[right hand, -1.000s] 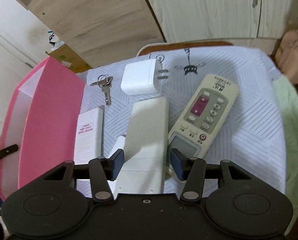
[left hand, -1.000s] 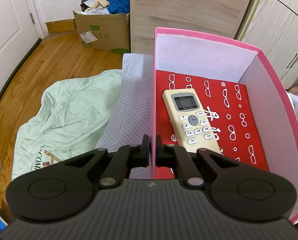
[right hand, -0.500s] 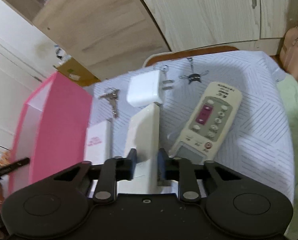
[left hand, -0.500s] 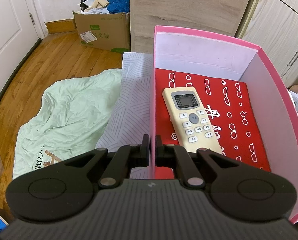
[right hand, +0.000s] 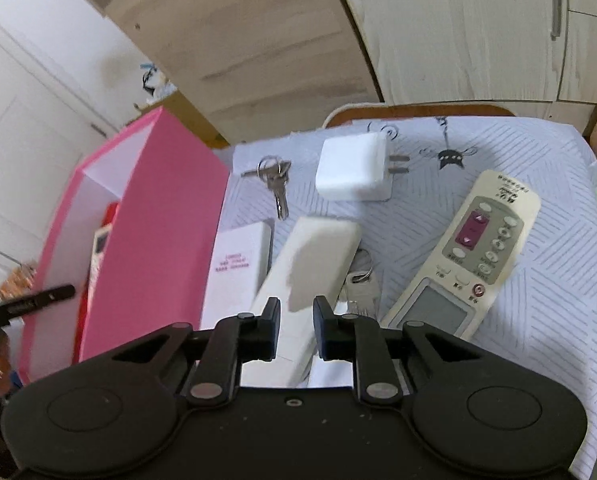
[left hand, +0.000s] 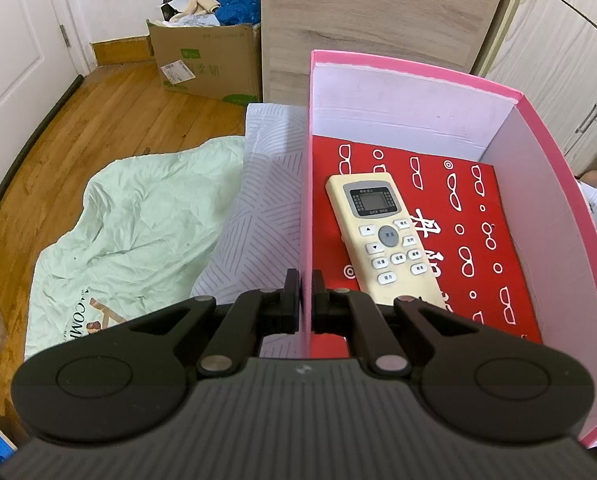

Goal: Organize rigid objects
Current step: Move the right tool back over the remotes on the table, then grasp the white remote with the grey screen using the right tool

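Left claw [left hand: 306, 300]: clamped on the near left wall of the pink box [left hand: 546, 184], one pad outside the wall, one inside, no gap visible. Box open at the top, white inside, red patterned sheet [left hand: 474, 216] on its floor. Cream remote [left hand: 382, 236] flat on that sheet, screen end toward the far wall, near end just behind the inner finger. Beside the box on the left, grey-striped cover [left hand: 254, 216], then pale green quilt [left hand: 138, 220], wooden floor [left hand: 78, 128] and brown carton [left hand: 206, 60] beyond.

Right claw [right hand: 296, 328]: narrowed onto the near end of a white remote [right hand: 310, 256], seen from its plain back; jaws just closed in from a wider spread, pads [right hand: 272, 320] against its two long sides. Remote tilted, far end raised and leaning toward the right, edges blurred.

On the striped bed cover [right hand: 546, 320] around the held piece: small white box with pink print [right hand: 238, 264] just to its left, close to the pink box's outer wall [right hand: 158, 240]; bunch of keys [right hand: 276, 184] farther back; white plug-in charger [right hand: 352, 168] behind the remote's far end, prongs pointing right; second key set [right hand: 360, 280] partly hidden beside the remote on the right; large cream remote with pink buttons [right hand: 466, 256] lying diagonally to the right, screen end nearest. At the left edge, a black finger of the other claw [right hand: 34, 300] at the pink box's wall, and inside the box a sliver of the stored remote [right hand: 100, 240].
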